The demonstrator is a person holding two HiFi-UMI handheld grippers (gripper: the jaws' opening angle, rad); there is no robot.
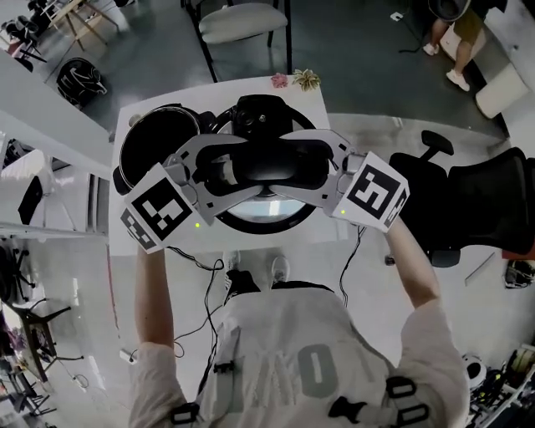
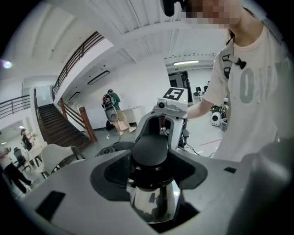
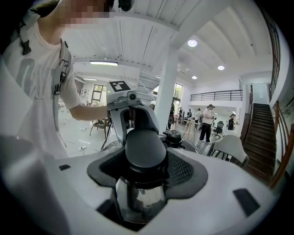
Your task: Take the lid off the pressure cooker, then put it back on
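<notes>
Pressure cooker lid (image 1: 269, 219) hangs in the air right in front of you, carried by its black crossbar handle (image 1: 272, 163). Your left gripper (image 1: 219, 173) is clenched on one end of that handle and your right gripper (image 1: 332, 167) on the other. Each gripper view shows the ribbed pads squeezing a handle tip, with the chrome dome just under it and the other gripper straight across. The valve knob (image 1: 259, 113) sits on the far side of the lid top.

Below, the cooker pot (image 1: 155, 146) stands open on the white table (image 1: 311, 107), to the left of the lid in the head view. The two are apart and nothing touches. Beyond the table's far edge there is a chair (image 1: 242, 21).

My read is that the lid is off, so the first half is done and refitting comes next. To do it well:
- Hold both handle ends at one height so the lid stays flat.
- Don't loosen either grip, because a slip at one end tips the lid.
- Carry it left until the rim is centred over the pot.
- Come down evenly with both hands together.
- Watch that the rim doesn't catch the pot edge on one side.
</notes>
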